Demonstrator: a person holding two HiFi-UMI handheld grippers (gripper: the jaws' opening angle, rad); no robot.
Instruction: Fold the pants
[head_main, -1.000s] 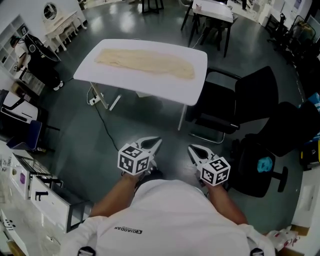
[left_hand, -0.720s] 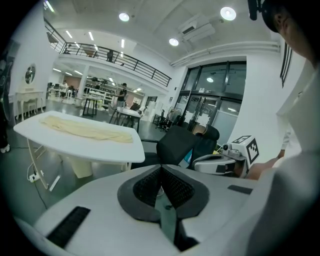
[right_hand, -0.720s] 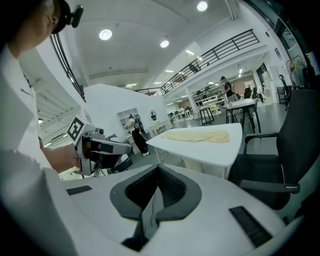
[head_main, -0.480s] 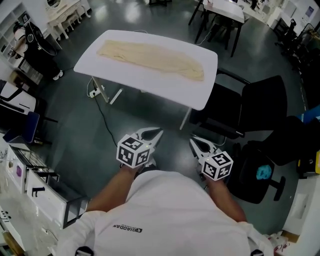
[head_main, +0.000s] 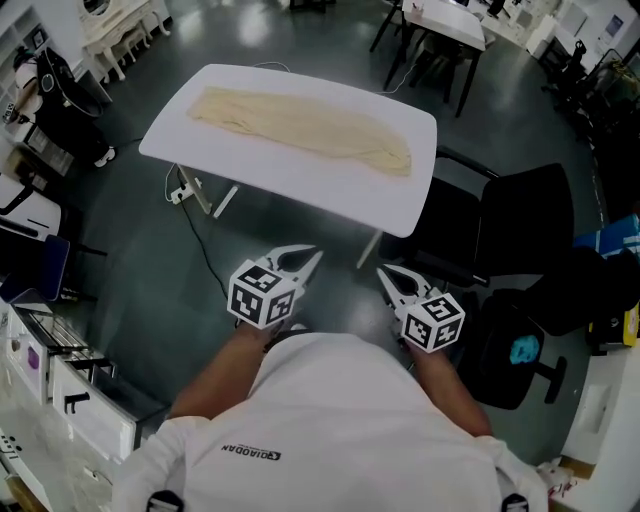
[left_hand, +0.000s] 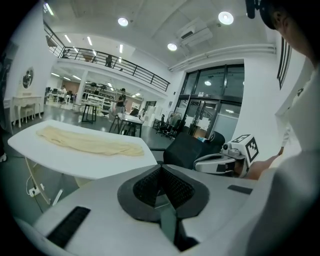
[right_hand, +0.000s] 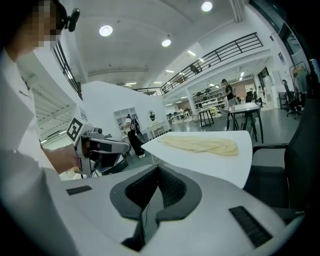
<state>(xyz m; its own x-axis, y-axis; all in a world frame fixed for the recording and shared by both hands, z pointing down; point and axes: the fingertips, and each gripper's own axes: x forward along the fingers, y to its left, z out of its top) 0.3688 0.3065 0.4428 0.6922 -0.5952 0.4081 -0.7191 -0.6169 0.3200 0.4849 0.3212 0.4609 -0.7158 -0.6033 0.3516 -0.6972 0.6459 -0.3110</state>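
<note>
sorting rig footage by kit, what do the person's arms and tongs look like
Left tongs and right tongs: white pointed shells, each with a white cube bearing black square markers. Dark textured pads inside. No cables visible. White short-sleeved shirt with small dark print.

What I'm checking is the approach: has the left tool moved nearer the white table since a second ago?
Yes, toward it: in the head view the left tool sits nearer the white table than before.
</note>
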